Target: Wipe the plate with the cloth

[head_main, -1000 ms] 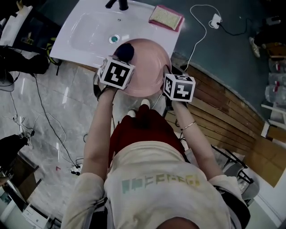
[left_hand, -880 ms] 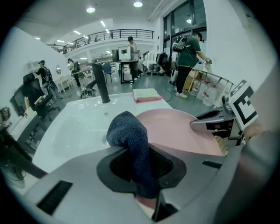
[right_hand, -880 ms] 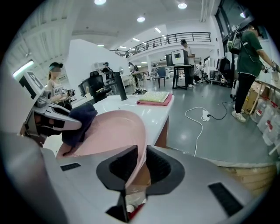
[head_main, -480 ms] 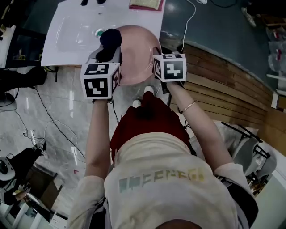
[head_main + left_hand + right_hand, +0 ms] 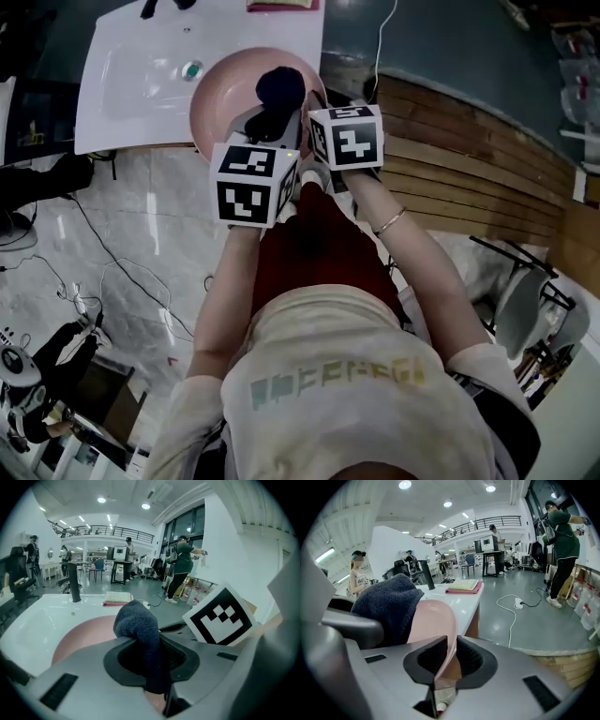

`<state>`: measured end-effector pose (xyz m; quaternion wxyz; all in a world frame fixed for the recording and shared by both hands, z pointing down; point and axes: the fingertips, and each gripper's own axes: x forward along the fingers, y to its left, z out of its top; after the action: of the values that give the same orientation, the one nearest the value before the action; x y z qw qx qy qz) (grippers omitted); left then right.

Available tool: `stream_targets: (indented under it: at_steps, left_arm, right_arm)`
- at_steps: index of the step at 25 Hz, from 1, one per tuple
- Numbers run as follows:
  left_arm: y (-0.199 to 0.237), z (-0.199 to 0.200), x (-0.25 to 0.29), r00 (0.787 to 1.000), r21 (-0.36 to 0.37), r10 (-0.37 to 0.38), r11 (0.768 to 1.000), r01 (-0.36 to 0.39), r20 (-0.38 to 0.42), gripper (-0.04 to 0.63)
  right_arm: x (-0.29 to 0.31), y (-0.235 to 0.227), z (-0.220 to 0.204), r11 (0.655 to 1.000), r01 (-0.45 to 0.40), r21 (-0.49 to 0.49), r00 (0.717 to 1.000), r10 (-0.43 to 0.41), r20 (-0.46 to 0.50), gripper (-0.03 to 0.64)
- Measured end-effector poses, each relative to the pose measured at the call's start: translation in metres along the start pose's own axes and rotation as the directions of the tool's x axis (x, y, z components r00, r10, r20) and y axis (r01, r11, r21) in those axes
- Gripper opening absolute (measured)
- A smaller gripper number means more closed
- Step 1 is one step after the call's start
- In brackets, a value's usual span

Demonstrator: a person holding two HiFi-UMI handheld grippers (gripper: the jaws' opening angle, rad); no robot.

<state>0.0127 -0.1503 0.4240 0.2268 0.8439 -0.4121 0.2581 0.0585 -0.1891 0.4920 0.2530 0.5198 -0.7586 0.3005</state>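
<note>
The cloth point(image 5: 136, 623) looked thick, fuzzy towelling. The plate point(image 5: 220, 103) was smooth pink plastic, faintly shiny. The sink point(image 5: 122, 94) was glossy white, and the floorboards point(image 5: 469, 187) matt wood.

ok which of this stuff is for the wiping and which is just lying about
In use: plate; cloth; left gripper, clamped on the cloth; right gripper, clamped on the plate rim.
Lying about: sink; tap; pink pad; floor cable.

The left gripper point(image 5: 152, 665) is pinching a dark blue cloth point(image 5: 137, 623) between its fingers point(image 5: 180, 657) over the pink plate point(image 5: 79, 635), beside a white sink point(image 5: 35, 617)
</note>
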Motion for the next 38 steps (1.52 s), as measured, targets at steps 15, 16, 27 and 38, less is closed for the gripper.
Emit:
stream_targets:
  at_steps: [15,16,27,38]
  left_arm:
    - [-0.007,-0.051,0.015,0.991,0.043,0.000,0.999,0.005,-0.131,0.080]
    - [-0.005,-0.052,0.014,0.991,0.042,0.002,0.999,0.003,-0.131,0.080]
    - [0.016,-0.059,0.004,0.989,0.051,0.036,0.998,-0.029,-0.144,0.080]
    - [0.047,-0.071,-0.019,0.975,0.103,0.146,0.986,-0.130,-0.165,0.080]
  right_arm:
    - [0.006,-0.009,0.004,1.000,0.012,-0.006,1.000,-0.011,0.008,0.078]
    - [0.007,-0.009,0.004,1.000,0.011,-0.010,1.000,-0.010,0.008,0.078]
    - [0.013,-0.001,0.007,0.997,0.023,-0.075,1.000,-0.022,0.012,0.078]
    - [0.010,-0.002,0.006,0.995,0.034,-0.091,0.999,-0.034,0.010,0.078]
